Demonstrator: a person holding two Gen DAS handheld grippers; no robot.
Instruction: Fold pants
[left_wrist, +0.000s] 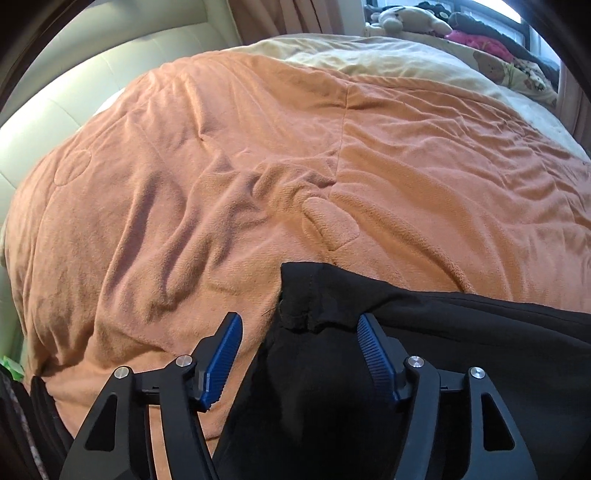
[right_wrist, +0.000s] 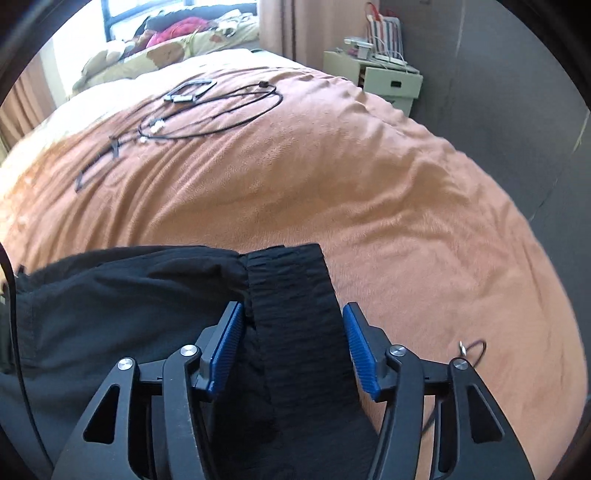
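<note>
We see the black pants (left_wrist: 424, 332) lying on the orange blanket (left_wrist: 221, 166) of the bed. Left claw (left_wrist: 300, 328) stands wide, hem between its pads, no pad pressing. Right claw (right_wrist: 293, 317) also wide, straddling the waistband (right_wrist: 291, 295). Black cables (right_wrist: 214, 107) lie farther up the blanket.

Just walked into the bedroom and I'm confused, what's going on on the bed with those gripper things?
A person is folding black pants on an orange blanket, with a hand-held gripper in each hand. The left hand-held gripper stands open over the hem end of a leg. The right hand-held gripper stands open around the ribbed waistband. Neither is pinching the cloth. Some cables lie farther up the bed.
</note>
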